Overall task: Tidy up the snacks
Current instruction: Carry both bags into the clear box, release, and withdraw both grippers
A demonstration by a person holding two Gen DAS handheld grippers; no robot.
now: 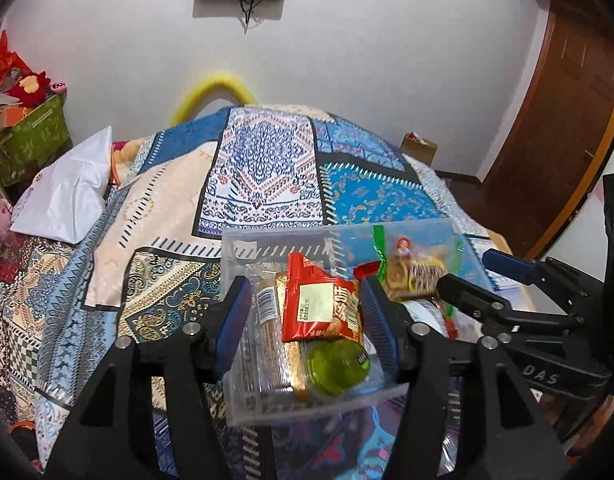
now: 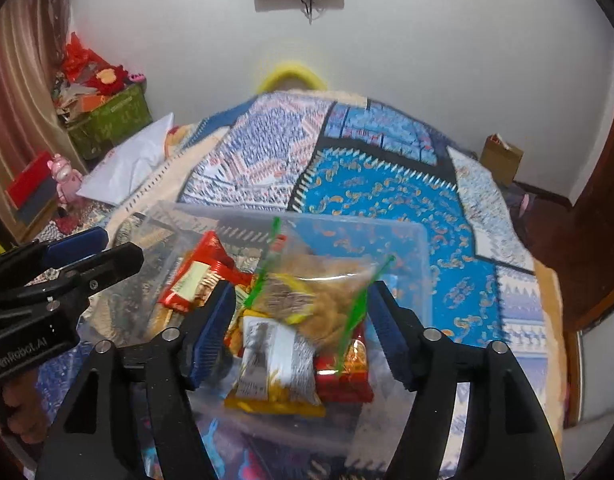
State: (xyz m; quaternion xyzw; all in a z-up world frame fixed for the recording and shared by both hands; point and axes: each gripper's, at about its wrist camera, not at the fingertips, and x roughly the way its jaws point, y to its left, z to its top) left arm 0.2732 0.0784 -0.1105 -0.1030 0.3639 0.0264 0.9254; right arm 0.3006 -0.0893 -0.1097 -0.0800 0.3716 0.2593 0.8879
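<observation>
Across the patchwork bedspread (image 1: 267,184), a clear plastic bin (image 1: 243,248) sits in the lower middle of both views, already loaded with snacks. At the left of the bin, seen from the left wrist, the left gripper (image 1: 307,320) hangs just above a red snack packet (image 1: 323,308) that lies between its spread jaws, untouched, long axis running away from the camera; a green-lidded cup (image 1: 339,366) sits just below it. Further right, the right gripper (image 2: 303,328) stands with jaws apart over a green-striped clear bag (image 2: 327,284) and a yellow-edged packet (image 2: 273,368), pinching nothing. Both hands look equally near. Open bedspread lies beyond the bin's far wall and to its right.
</observation>
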